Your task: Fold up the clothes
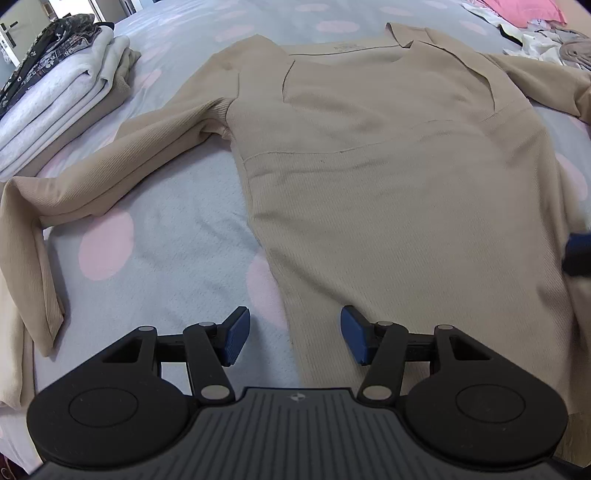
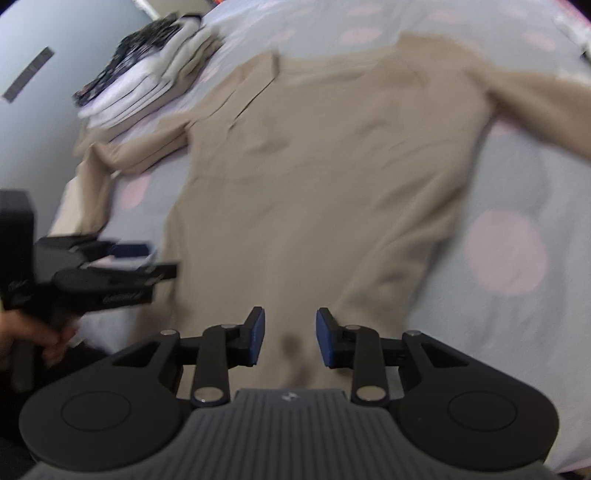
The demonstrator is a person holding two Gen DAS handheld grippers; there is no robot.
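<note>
A beige long-sleeved garment (image 1: pixel 388 192) lies flat, front up, on the bed, with its sleeves spread to both sides. My left gripper (image 1: pixel 293 339) is open, low over the garment's lower left edge; one pad is over the sheet and the other over the fabric. In the blurred right wrist view my right gripper (image 2: pixel 290 338) stands open just above the garment (image 2: pixel 314 177) near its lower end, and no fabric is pinched between its pads. A hand (image 2: pixel 37 336) holds the left gripper (image 2: pixel 151 260) at the left of that view.
The bed sheet (image 1: pixel 159 229) is grey with pink dots. A stack of folded clothes (image 1: pixel 55 85) sits at the back left. Loose clothes (image 1: pixel 535 33) lie at the back right. The left sleeve (image 1: pixel 26 240) bends over the bed's left edge.
</note>
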